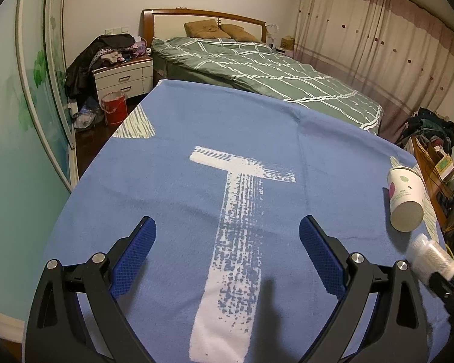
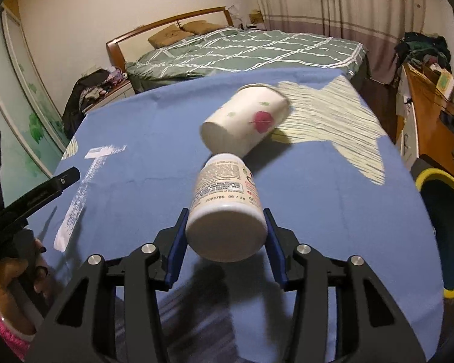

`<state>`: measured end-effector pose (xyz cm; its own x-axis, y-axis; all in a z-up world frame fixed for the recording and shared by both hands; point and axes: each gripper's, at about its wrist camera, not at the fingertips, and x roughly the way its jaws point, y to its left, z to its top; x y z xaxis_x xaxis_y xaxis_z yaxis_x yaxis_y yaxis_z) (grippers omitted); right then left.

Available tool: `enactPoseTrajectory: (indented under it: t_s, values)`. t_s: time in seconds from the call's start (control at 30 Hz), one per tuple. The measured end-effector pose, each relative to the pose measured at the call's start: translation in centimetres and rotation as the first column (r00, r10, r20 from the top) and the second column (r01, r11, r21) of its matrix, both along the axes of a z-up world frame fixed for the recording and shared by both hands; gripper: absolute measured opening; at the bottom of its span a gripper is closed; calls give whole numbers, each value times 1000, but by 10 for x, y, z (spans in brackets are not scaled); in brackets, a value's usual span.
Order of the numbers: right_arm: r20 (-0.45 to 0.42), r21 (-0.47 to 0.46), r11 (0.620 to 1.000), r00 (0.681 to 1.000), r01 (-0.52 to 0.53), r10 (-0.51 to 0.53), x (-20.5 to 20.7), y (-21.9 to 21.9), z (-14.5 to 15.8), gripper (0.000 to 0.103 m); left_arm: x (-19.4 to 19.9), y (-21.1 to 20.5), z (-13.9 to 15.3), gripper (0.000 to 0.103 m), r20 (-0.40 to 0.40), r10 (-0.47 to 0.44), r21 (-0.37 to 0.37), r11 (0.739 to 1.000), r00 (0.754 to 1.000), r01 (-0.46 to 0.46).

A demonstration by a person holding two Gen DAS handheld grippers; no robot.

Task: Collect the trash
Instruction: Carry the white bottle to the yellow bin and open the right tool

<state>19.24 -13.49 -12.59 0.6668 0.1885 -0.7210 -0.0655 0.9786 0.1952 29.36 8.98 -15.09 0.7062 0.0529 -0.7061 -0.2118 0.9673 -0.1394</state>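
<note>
R gripper [image 2: 227,227] is nearest: its blue pads are clamped on the sides of a white pill bottle [image 2: 225,208], base twd the camera, label side up, lifted clear of the blue tablecloth [image 2: 333,211]. That looks like a carry grip, squeezed across the width so the bottle won't roll out. Shadow under it on the cloth suggests it's off the surface, tho by how much I can't say.

Just beyond the bottle, a paper cup [image 2: 246,122] w/ a pink mark lies on its side on the cloth, base twd the gripper, mouth pointing away. Likely the next piece of trash; untouched now.

To the R, beside the table edge, a dark bin w/ a yellow rim [image 2: 448,233] stands open, prob. the drop spot, so the bottle needs a swing rightward.

L gripper [image 1: 227,251] hangs w/ jaws spread wide over the middle of the cloth, nothing between them; seems parked as a spare.

Far back: a bed w/ green quilt [image 2: 242,48].
</note>
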Motion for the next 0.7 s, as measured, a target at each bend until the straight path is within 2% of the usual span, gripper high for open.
enactPoseTrajectory:
  t_s: [0.17, 0.37, 0.57, 0.6, 0.67, 0.7]
  values:
    - [28, 19, 999, 998, 51, -52, -18, -31, 11, 45, 1, 1, -2, 94, -7, 5, -8, 1000, 1000, -5]
    - [55, 47, 982, 981, 185, -188, -39, -90, 21, 45, 2, 0, -3, 94, -11, 0, -3, 1000, 1000, 0]
    - [62, 68, 927, 926, 368, -372, -55, -157, 22, 45, 1, -2, -3, 94, -15, -2, -1, 1000, 1000, 2]
    - [51, 67, 907, 906, 416, -420, -57, -173, 19, 45, 1, -2, -3, 94, -16, -2, 0, 1000, 1000, 2]
    - [36, 63, 892, 892, 448, -451, -56, -189, 17, 45, 1, -3, -3, 94, -19, -2, 1, 1000, 1000, 2]
    - [14, 59, 871, 872, 487, -489, -54, -202, 9, 45, 1, -3, -3, 94, -19, -3, 1, 1000, 1000, 3]
